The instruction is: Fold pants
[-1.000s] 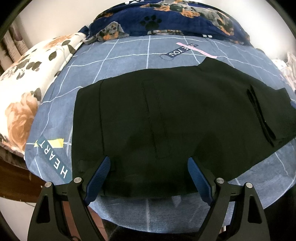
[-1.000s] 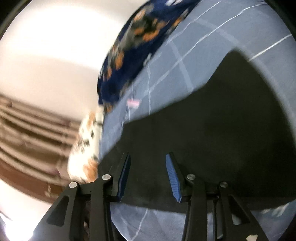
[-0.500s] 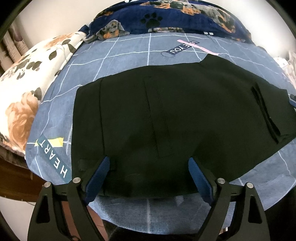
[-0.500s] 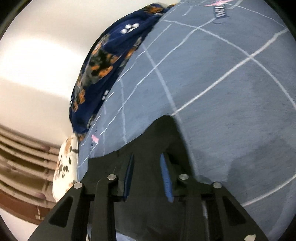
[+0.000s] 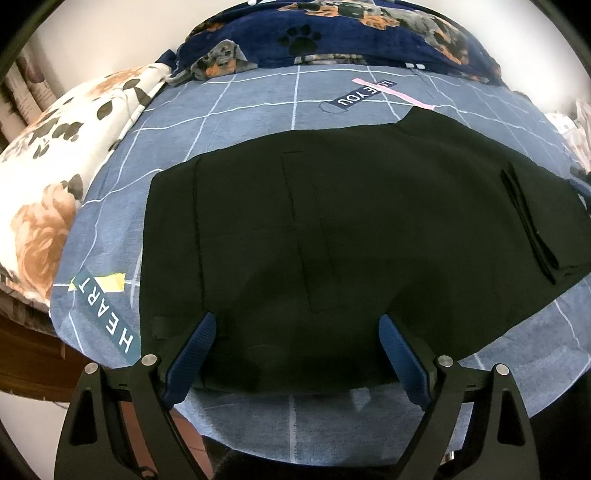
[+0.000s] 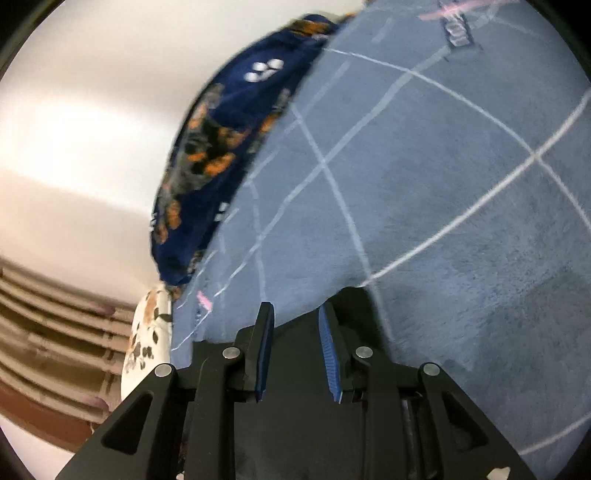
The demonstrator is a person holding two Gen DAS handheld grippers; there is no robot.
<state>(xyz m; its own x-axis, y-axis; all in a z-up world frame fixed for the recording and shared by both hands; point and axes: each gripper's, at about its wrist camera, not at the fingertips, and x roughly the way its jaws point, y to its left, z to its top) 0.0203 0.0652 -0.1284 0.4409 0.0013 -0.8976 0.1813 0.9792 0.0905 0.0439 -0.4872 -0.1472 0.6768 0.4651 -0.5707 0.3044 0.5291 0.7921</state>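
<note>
Black pants (image 5: pixel 332 240) lie spread flat on the blue checked bed (image 5: pixel 258 99), just ahead of the wide-open, empty left hand-held gripper (image 5: pixel 295 354). Right hand-held gripper (image 6: pixel 295 350) has swung from mid-fabric to a pants corner, jaws narrowed and pinching dark cloth between them. Judged: fold lift about to start.

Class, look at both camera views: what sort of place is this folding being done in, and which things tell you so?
Most likely a bedroom. The black pants lie spread on a bed with a blue grid-patterned sheet, a floral pillow sits at one side, and a navy dog-print blanket is bunched along the far edge by a plain wall.
</note>
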